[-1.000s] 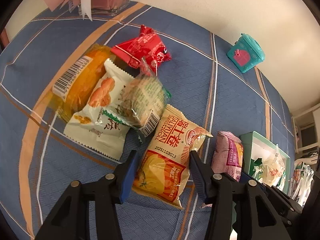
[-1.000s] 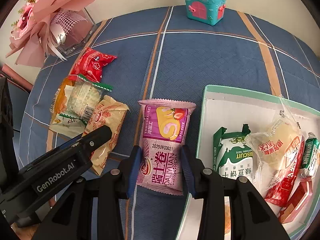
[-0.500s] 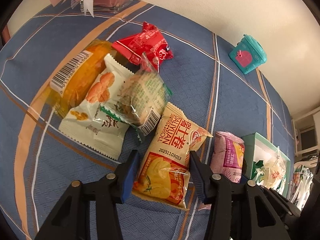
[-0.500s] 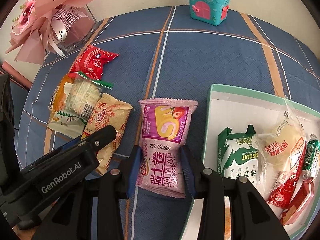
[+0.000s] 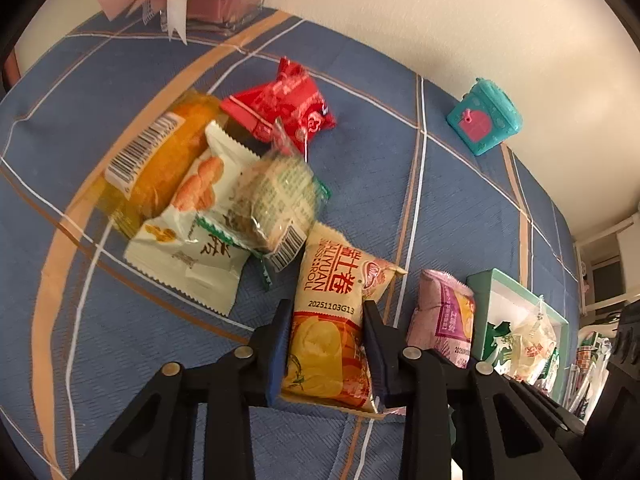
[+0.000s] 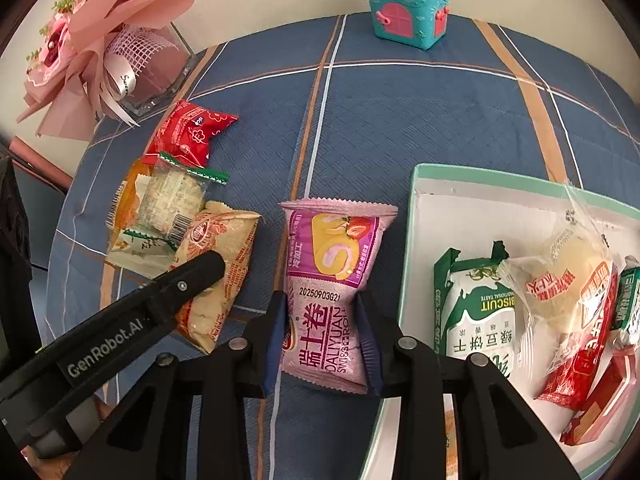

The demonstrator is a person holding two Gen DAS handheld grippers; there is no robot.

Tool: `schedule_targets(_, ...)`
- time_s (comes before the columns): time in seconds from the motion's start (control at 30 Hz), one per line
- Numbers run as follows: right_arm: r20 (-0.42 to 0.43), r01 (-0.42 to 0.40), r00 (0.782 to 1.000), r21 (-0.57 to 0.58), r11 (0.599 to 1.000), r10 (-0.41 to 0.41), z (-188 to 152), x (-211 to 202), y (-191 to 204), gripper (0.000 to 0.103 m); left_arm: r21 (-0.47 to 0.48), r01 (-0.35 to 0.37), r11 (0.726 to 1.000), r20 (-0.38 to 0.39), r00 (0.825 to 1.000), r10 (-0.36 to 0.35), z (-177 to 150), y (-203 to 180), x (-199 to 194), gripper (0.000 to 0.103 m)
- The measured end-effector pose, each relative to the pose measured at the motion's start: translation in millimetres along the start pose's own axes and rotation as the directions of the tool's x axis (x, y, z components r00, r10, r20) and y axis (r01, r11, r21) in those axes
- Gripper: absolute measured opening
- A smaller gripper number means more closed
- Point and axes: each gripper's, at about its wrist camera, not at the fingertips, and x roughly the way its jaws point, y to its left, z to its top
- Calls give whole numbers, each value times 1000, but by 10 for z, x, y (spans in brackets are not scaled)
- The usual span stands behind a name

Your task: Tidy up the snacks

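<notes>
Nearest, the left gripper (image 5: 325, 344) is clenched on the yellow swiss-roll packet (image 5: 336, 320), and the right gripper (image 6: 320, 334) pinches the pink swiss-roll packet (image 6: 330, 280); both packets lie on the blue plaid tablecloth (image 6: 400, 120). This looks like the grasping step. Next, lift each and carry it right into the mint-rimmed white box (image 6: 480, 216). Farther left, a pile of loose snack packets (image 5: 208, 184) waits.
</notes>
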Motion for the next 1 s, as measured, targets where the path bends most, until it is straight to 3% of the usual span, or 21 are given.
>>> schedule_targets(0.23, 12, -29, 1000, 33, 999, 29, -29, -99, -60, 35, 9, -8, 1000, 47, 999, 7, 30, -13, -195, 29)
schedule_targets(0.37, 28, -54, 998, 47, 997, 53, -46, -213, -77, 35, 21, -8, 1000, 71, 997, 7, 55, -40, -293, 15)
schedule_targets(0.67, 6, -52, 999, 47, 998, 51, -140, -247, -99, 35, 22, -12, 1000, 17, 1000, 12, 59, -13, -174, 17)
schedule_targets(0.73, -12, -45, 999, 39, 998, 46, -154, -192, -82, 35, 31, -18, 999, 14, 1000, 17, 63, -31, -166, 19)
schedule_targets(0.77, -21, -40, 999, 33, 999, 41, -160, -165, -69, 35, 32, -20, 999, 13, 1000, 20, 62, -35, -166, 25)
schedule_targets(0.87, -40, -29, 999, 22, 999, 29, -178, -85, -46, 35, 28, -19, 999, 5, 1000, 19, 67, -40, -141, 53)
schedule_targets(1.0, -42, -22, 999, 9, 1000, 23, -185, -56, -9, 36, 42, 0, 999, -29, 1000, 1, 46, -109, -38, 54)
